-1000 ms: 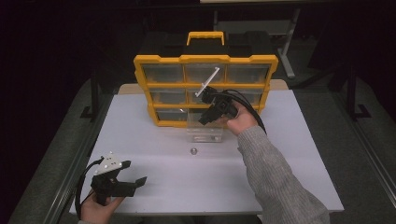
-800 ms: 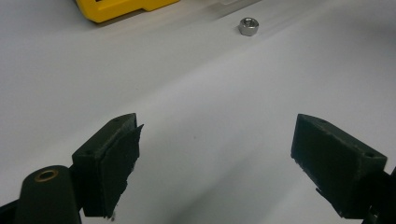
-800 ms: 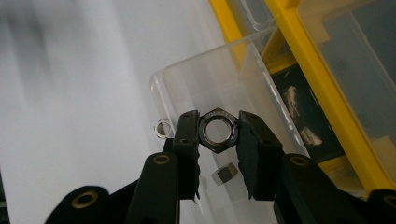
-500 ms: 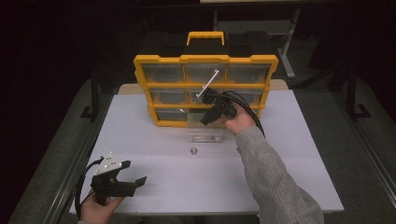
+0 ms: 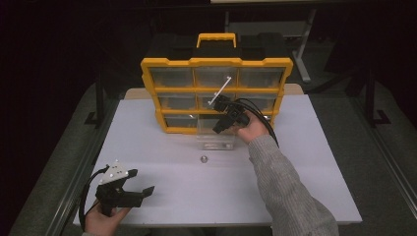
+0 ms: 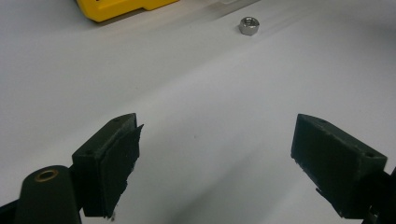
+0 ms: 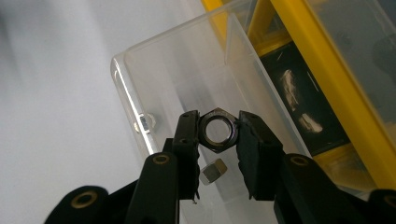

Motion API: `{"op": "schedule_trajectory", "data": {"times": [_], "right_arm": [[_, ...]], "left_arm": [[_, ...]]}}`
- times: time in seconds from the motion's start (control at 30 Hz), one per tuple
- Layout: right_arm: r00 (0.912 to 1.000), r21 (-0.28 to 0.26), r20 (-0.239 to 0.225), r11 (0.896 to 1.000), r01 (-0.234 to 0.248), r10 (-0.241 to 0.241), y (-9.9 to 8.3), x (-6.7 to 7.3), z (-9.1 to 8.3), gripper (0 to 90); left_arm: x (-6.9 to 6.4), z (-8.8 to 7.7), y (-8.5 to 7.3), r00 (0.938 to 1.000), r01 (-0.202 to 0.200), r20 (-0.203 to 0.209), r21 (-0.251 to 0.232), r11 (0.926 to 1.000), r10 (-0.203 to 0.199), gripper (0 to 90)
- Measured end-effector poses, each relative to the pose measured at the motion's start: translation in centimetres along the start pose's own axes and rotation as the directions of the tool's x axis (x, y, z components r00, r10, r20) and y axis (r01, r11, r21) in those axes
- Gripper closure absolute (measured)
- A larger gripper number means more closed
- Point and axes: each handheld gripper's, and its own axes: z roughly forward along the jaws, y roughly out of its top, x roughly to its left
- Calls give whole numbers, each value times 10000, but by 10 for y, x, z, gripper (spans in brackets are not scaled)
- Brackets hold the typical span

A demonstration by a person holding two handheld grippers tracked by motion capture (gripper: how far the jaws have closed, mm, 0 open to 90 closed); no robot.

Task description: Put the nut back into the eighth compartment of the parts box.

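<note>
The right hand-held gripper [image 7: 217, 135] clamps a nut [image 7: 218, 130] above the clear drawer [image 7: 154, 60], which holds perhaps one small nut [image 7: 214, 170].

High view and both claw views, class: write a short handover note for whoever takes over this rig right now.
Right claw: shut on a hex nut, held over the clear drawer pulled out of the yellow organizer.
Left claw: open, nothing between its jaws, near the front left of the white table.
Done: one nut lies in the drawer.
Left: release the held nut into the drawer; then probably fetch the loose nut on the table in front of the drawer, and likely slide the drawer back in.
</note>
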Motion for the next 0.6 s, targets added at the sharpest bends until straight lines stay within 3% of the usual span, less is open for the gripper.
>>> {"op": "schedule_trajectory", "data": {"times": [0.47,0.6], "right_arm": [[10000,0,-53,10000,-52,52,-2,-2,2,678],[9999,-173,39,9997,-148,148,-3,-3,-1,638]], "left_arm": [[0,0,0,10000,-9,-7,-21,10000,9,150],[0,0,0,10000,-14,-16,-29,10000,14,150]]}}
